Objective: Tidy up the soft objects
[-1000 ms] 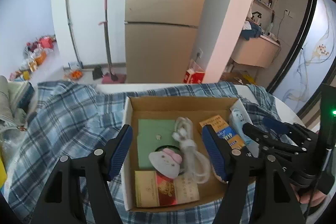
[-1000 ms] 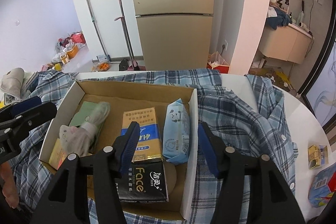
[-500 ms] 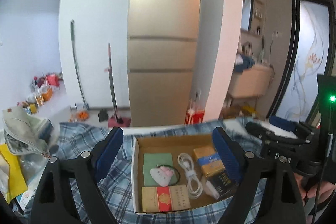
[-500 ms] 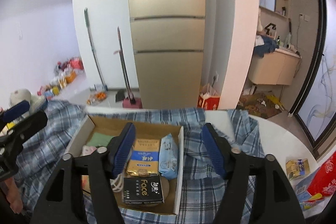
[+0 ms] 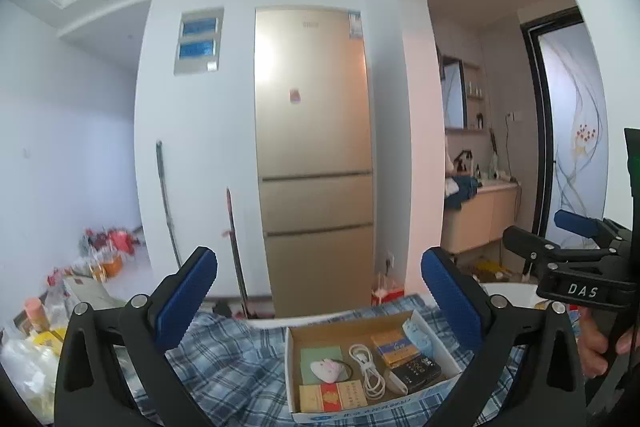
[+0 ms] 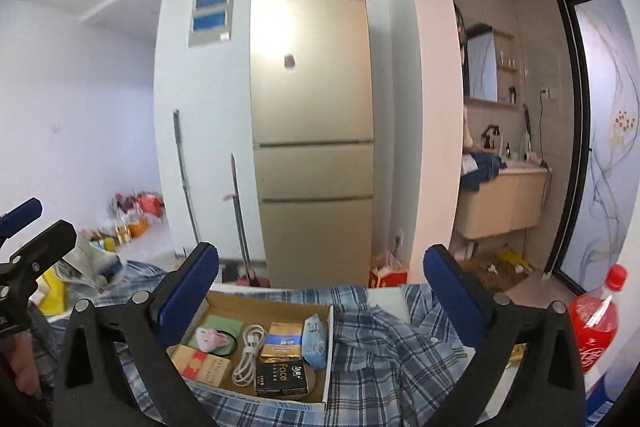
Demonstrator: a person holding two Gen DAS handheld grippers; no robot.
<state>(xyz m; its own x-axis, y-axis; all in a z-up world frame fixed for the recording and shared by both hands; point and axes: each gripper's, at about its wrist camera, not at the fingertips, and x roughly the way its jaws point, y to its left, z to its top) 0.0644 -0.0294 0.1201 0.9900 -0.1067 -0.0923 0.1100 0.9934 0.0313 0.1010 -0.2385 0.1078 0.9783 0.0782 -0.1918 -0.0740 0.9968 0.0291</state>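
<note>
A cardboard box (image 5: 294, 367) sits on a blue plaid shirt (image 5: 236, 363) on the table. It holds a green pad, a pink plush mirror (image 5: 326, 370), a white cable (image 5: 366, 367), tissue packs (image 5: 394, 347) and a black Face pack (image 6: 282, 377). My left gripper (image 5: 320, 301) is open and empty, raised well above and behind the box. My right gripper (image 6: 320, 291) is open and empty, also raised above the box (image 6: 326, 347); it shows in the left wrist view (image 5: 560, 247). The shirt (image 6: 384, 347) spreads to the right of the box.
A red soda bottle (image 6: 596, 319) stands at the table's right. Bags and clutter (image 5: 44, 339) lie at the left. A gold fridge (image 5: 316, 167) and mops (image 6: 184, 187) stand against the far wall.
Both grippers have lifted and pulled back from the box, which now looks small and low in both views. Both stay open and empty.
</note>
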